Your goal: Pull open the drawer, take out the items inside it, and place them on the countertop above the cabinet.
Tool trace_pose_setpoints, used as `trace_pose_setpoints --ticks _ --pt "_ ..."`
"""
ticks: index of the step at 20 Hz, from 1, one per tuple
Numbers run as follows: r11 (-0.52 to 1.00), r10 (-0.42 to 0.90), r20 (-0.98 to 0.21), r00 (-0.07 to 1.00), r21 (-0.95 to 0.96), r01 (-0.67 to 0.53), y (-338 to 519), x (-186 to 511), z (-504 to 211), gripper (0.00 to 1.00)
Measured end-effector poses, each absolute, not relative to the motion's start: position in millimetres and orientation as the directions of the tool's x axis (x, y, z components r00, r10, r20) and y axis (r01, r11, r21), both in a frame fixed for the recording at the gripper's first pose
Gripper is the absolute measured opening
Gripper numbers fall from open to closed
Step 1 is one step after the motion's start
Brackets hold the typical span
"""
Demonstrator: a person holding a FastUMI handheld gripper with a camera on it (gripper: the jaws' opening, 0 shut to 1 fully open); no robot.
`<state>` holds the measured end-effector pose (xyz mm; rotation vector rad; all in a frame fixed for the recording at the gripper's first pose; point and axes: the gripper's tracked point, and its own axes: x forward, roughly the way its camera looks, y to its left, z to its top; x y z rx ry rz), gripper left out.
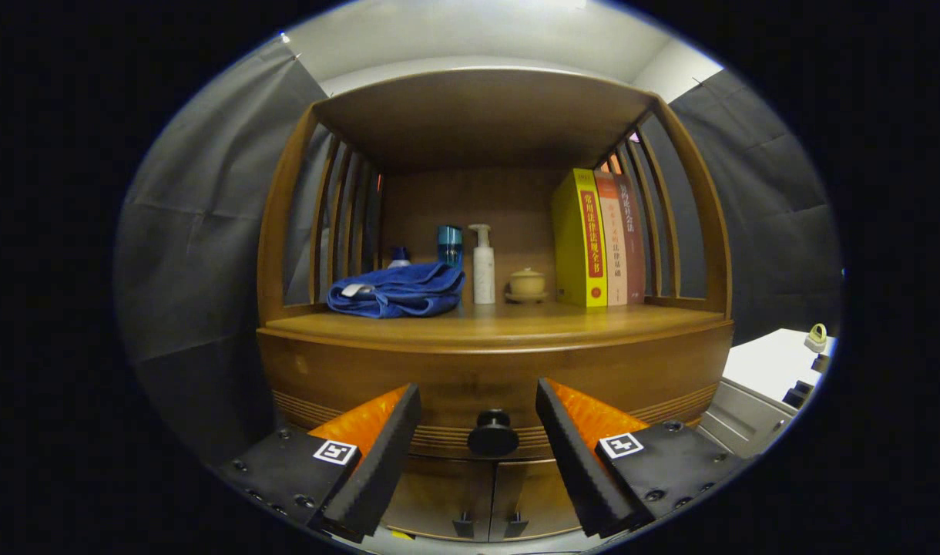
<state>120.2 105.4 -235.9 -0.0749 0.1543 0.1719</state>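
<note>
Drawer (493, 389) of the wooden cabinet sits fully closed below the worktop (501, 324), its round knob (493, 433) framed between the fingers of the claw (478, 408), which stand apart, gripping nothing. Opening, emptying and placing the contents all appear yet to come.

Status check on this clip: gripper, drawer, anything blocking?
Gripper open, fingers either side of the drawer knob, not pressing it. Drawer closed. Nothing between fingers and knob.
</note>
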Motion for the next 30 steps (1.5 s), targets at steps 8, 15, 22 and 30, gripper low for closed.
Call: trace_pose_setpoints --ticks 8,15,22,30 --pt "0.99 0.096 -0.195 0.976 -0.085 -0.115 95 144 -270 0.93" --pt "0.994 0.065 -0.201 0.977 -0.077 -0.082 89 155 -275 0.61" --pt "0.996 0.069 -0.252 0.965 -0.04 -0.081 89 152 -276 0.41" --pt "0.996 0.063 -0.283 0.957 -0.05 -0.08 85 110 -269 0.4"
